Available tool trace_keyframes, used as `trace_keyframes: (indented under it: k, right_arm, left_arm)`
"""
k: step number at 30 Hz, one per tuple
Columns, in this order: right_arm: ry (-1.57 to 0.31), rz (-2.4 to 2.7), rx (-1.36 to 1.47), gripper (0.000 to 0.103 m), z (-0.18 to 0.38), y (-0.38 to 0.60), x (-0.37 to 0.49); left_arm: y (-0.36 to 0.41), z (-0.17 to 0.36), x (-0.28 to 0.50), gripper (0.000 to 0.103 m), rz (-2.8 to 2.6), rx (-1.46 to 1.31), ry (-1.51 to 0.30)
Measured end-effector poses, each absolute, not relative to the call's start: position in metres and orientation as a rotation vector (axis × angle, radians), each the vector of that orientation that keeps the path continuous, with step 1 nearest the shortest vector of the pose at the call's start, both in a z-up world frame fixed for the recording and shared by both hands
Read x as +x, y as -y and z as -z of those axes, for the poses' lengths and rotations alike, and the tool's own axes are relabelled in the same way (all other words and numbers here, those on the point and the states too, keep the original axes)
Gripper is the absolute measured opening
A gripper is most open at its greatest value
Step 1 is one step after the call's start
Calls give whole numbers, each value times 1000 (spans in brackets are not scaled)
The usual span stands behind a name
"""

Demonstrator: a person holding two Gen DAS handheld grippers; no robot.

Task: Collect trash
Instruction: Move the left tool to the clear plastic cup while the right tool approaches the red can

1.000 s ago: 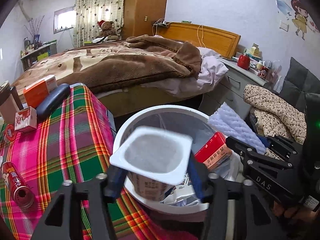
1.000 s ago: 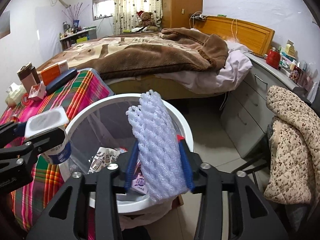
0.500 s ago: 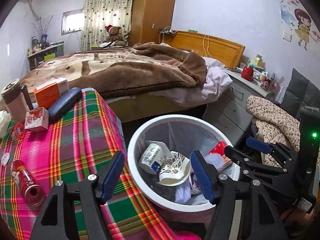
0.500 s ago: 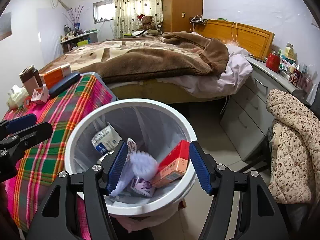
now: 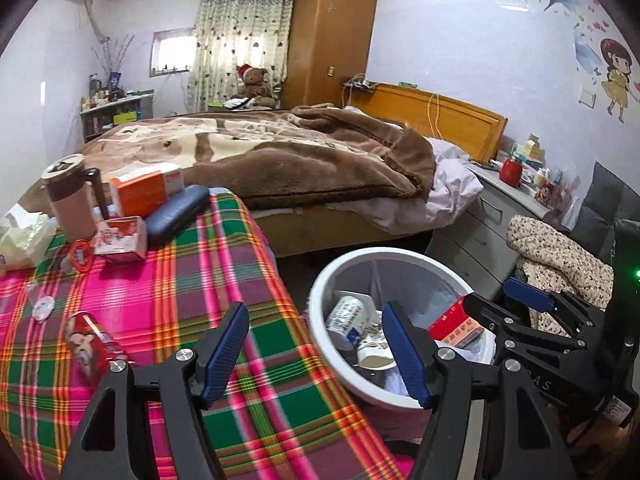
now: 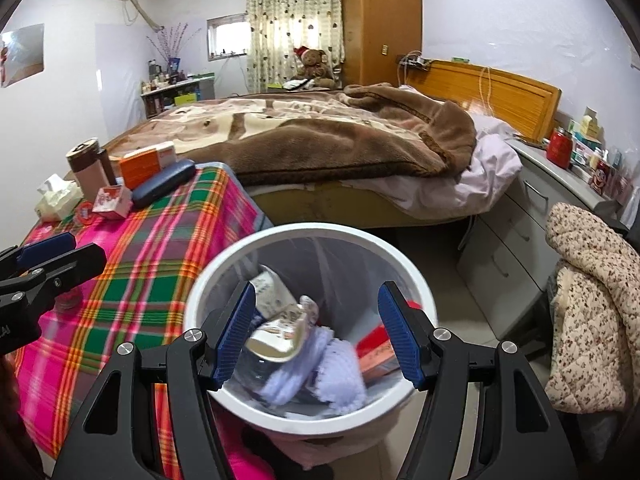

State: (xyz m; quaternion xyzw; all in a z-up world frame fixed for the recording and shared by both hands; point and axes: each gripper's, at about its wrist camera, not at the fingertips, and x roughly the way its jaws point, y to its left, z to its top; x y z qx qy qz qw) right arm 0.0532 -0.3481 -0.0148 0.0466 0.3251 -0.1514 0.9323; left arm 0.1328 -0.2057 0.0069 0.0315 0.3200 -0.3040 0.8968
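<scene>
A white round trash bin [image 5: 320,304] [image 6: 408,268] stands on the floor beside the plaid-covered table [image 5: 160,280] [image 6: 160,248]. In it lie a white yogurt cup [image 5: 348,316], a paper cup [image 5: 374,354], a red box [image 5: 456,326] and lilac foam netting [image 6: 320,364]. My left gripper [image 5: 316,356] is open and empty over the table's right edge and the bin's rim. My right gripper [image 6: 320,332] is open and empty above the bin. A red can [image 5: 90,344] lies on the table near the left gripper.
At the table's far end stand a tissue pack [image 5: 20,236], a brown mug [image 5: 68,196], an orange box [image 5: 144,188], a small red-white box [image 5: 120,236] and a dark case [image 5: 176,212]. Beyond are the bed [image 5: 280,160], grey drawers [image 6: 520,232] and a floral quilt [image 6: 592,320].
Both grippers opened: the yogurt cup and the foam netting dropped into the bin. Both grippers have since pulled up and back; the left one has swung left over the table.
</scene>
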Motion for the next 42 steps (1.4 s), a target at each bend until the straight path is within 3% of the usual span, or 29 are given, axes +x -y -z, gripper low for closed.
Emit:
trace_keyframes:
  k: [26,42]
  right_arm:
    - [-668,-16,64,66,15,226,114]
    - [-805,-220,-2,70,48,142,167]
  left_arm:
    - [7,-10,195,69,279,-61,-645]
    - [-63,35,269,69,169,-72,-751]
